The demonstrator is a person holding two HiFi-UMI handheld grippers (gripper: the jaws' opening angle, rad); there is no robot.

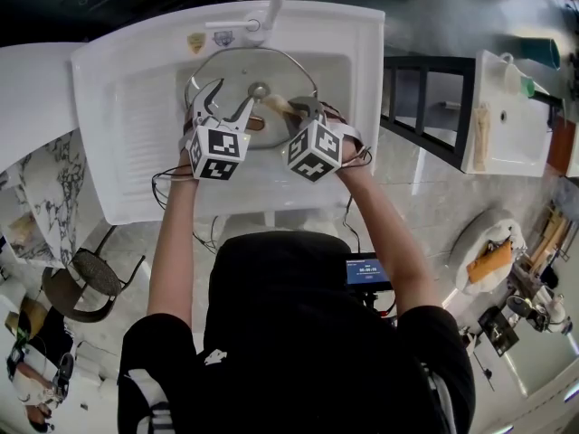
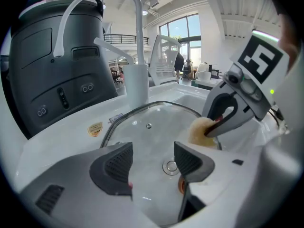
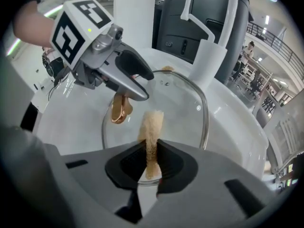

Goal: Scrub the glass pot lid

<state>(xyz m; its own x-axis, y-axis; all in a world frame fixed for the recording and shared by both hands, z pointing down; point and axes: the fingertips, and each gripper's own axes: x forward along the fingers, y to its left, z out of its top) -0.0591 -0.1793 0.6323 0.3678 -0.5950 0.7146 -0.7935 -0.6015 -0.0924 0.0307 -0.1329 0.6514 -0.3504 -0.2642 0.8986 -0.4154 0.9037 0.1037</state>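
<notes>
The glass pot lid (image 1: pixel 226 70) with a steel rim lies tilted in the white sink's basin (image 1: pixel 336 72). Its copper-coloured knob (image 3: pixel 121 109) shows on the underside. My left gripper (image 1: pixel 224 99) is open over the lid's near-left part, its jaws wide apart with only glass (image 2: pixel 142 127) showing between them; its right finger sits beside the knob. My right gripper (image 1: pixel 303 108) is shut on a tan sponge (image 3: pixel 152 125), whose free end rests against the glass near the lid's centre. From the left gripper view, the sponge (image 2: pixel 202 129) and right gripper (image 2: pixel 223 120) appear at the lid's right.
A white faucet (image 1: pixel 267 7) arches over the basin's back edge. The sink's ribbed drainboard (image 1: pixel 127 143) lies to the left. A dark grey appliance (image 2: pixel 57 70) stands behind the sink. A second small sink (image 1: pixel 516 107) is off to the right.
</notes>
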